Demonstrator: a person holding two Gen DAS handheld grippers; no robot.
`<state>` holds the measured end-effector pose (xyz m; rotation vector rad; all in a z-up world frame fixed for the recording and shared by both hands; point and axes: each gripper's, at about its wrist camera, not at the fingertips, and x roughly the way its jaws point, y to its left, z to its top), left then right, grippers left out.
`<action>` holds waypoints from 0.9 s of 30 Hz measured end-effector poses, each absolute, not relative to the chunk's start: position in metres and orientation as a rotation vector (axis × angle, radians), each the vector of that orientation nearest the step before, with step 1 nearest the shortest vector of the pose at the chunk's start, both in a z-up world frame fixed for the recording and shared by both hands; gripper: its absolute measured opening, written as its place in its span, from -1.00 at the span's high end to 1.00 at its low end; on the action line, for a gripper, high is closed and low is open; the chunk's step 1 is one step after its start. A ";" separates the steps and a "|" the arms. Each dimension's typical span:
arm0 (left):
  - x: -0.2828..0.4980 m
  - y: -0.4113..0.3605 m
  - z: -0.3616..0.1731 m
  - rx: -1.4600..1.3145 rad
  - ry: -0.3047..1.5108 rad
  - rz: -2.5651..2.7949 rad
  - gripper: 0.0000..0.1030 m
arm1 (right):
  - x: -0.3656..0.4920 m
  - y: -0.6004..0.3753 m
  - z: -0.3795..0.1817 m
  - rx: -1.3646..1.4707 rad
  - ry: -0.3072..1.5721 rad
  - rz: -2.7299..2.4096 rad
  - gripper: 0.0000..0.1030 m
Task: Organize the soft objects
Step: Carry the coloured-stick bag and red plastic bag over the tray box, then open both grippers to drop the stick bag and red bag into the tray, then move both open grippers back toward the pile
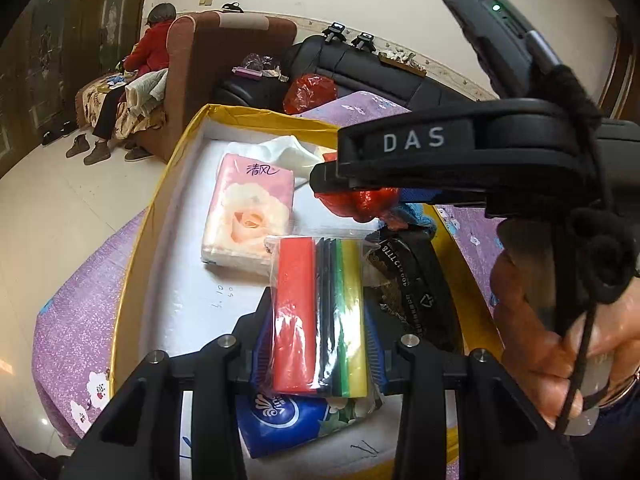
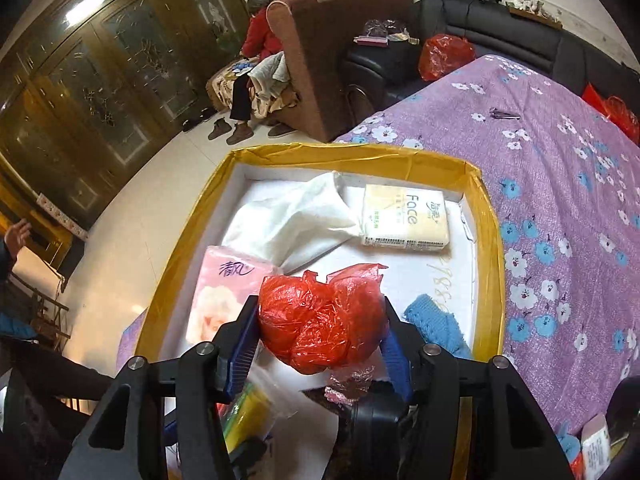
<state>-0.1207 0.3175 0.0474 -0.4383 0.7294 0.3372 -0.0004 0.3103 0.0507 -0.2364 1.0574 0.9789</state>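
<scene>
Red plastic bag [image 2: 320,320] gripped between right tool [image 2: 320,344] pads, above yellow-rimmed box [image 2: 490,240].

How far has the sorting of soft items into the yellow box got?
Done: pink tissue pack, white cloth and cream tissue pack lie in the box. In hand: left gripper holds bagged coloured sponges; right gripper brackets a red plastic bag. Left: setting both down.

Both my fisheye views bright, evenly lit; edges bowed, corners vignetted black. Lamp glare on cabinet glass [image 2: 86,12]. Soft shadows inside box [image 2: 486,216]. Focus sharp, no blur.
</scene>
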 end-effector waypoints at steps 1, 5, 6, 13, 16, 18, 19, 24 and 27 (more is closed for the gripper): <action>-0.121 0.318 0.047 -0.442 0.729 0.338 0.25 | 0.000 0.311 0.051 -0.235 1.064 0.983 -0.22; -0.122 0.319 0.048 -0.450 0.722 0.340 0.23 | 0.002 0.309 0.053 -0.225 1.049 0.994 -0.35; -0.122 0.319 0.048 -0.450 0.721 0.343 0.21 | 0.002 0.309 0.054 -0.222 1.044 0.995 -0.36; -0.128 0.318 0.051 -0.446 0.703 0.361 -0.07 | -0.008 0.294 0.073 -0.207 0.936 0.992 -0.45; -0.134 0.313 0.057 -0.426 0.670 0.380 -0.29 | -0.015 0.275 0.087 -0.171 0.833 0.970 -0.45; -0.138 0.309 0.061 -0.409 0.656 0.397 -0.33 | -0.024 0.260 0.098 -0.183 0.723 0.923 -0.56; -0.140 0.307 0.063 -0.396 0.645 0.407 -0.34 | -0.027 0.254 0.102 -0.195 0.685 0.914 -0.67; -0.147 0.295 0.070 -0.352 0.614 0.452 -0.42 | -0.044 0.223 0.117 -0.290 0.530 0.834 -0.83; -0.151 0.288 0.073 -0.341 0.596 0.442 -0.43 | -0.046 0.201 0.120 -0.323 0.553 0.820 -0.83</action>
